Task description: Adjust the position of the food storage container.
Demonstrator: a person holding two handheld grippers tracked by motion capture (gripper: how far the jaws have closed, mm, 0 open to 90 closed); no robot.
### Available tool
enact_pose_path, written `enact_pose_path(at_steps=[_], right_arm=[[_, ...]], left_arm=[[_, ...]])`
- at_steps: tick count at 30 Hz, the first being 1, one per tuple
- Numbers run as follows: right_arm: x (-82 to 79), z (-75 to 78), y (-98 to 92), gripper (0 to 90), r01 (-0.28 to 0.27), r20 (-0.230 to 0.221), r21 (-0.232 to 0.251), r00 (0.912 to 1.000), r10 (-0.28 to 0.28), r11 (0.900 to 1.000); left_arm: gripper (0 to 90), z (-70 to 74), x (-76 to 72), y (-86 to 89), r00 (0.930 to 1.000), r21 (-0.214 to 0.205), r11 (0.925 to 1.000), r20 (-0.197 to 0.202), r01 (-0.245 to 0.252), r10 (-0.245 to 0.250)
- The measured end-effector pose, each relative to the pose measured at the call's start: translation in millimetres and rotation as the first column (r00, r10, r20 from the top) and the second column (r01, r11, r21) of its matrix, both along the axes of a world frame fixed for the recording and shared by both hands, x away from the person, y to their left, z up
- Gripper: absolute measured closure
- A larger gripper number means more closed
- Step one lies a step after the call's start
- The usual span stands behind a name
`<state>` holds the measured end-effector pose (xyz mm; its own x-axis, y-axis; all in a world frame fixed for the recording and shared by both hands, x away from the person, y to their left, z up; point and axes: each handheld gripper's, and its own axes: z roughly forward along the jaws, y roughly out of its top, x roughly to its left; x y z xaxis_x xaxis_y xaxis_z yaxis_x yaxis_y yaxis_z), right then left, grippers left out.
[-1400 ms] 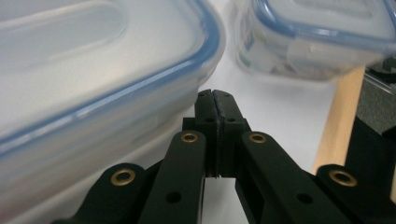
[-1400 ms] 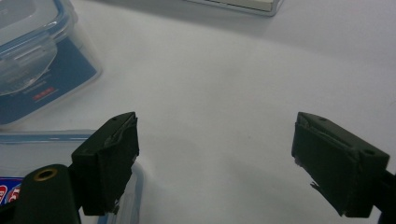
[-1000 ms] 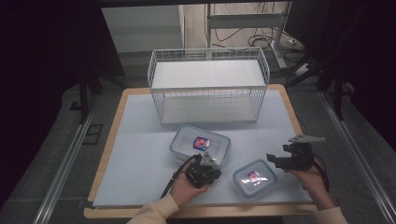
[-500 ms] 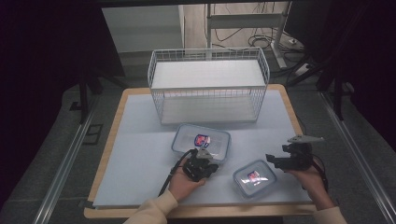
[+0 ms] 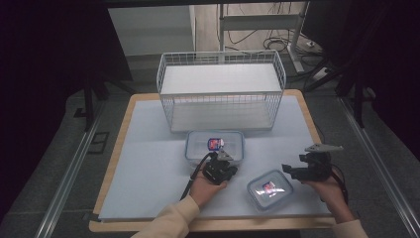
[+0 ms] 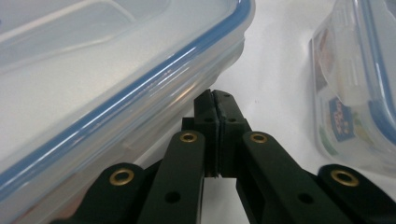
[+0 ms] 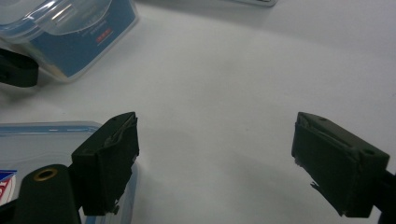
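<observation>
Tongs first: our left tongs (image 6: pixel 215 100) are pressing closed and empty against the food box (image 5: pixel 215 147) at frame centre, the right tongs (image 7: pixel 215 154) gaping. We are judging it light, stiff and slippery; its rim looks best to grip.

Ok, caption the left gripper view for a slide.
Shut left gripper at the side of a blue-rimmed plastic box.

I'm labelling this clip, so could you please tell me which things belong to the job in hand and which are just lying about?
In the job: larger food box, left gripper shut at its side, smaller food box, right gripper open beside it.
Lying about: wire basket, cables behind the table.
</observation>
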<state>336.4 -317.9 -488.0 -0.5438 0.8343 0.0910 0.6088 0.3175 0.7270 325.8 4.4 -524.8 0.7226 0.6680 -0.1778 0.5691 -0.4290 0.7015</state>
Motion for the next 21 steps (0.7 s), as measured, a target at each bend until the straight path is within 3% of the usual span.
enact_pose_path(at_steps=[2, 6, 10, 17, 21], right_arm=[[-0.2, 0.2, 0.2, 14.8, -0.001, 0.0, 0.0, 1.0, 0.001, 1.0], [-0.2, 0.7, 0.0, 14.8, -0.001, 0.0, 0.005, 1.0, 0.001, 1.0], [-0.7, 2.4, 0.1, 14.7, 0.006, -0.007, 0.028, 1.0, -0.006, 0.9996], [-0.5, 4.5, 0.8, 14.7, 0.002, 0.001, 0.029, 1.0, -0.002, 0.9996], [0.7, 4.7, 2.4, 14.7, -0.001, -0.001, 0.026, 1.0, 0.001, 0.9997]], left_arm=[[88.7, 0.4, -1.5, -0.1, 1.0, 0.005, 1.0, 0.006, 0.001, -0.001], [89.7, 8.1, -9.3, 5.0, 1.0, -0.024, 0.9997, -0.002, 0.009, -0.009], [89.9, 21.3, -24.1, 23.3, 0.9996, -0.056, 0.9981, 0.008, 0.027, -0.027], [90.0, 41.8, -34.3, 74.0, 0.9972, -0.114, 0.992, 0.044, -0.055, 0.06], [90.0, 45.4, -30.8, 113.0, 0.9878, -0.142, 0.9797, 0.045, -0.141, 0.149]])
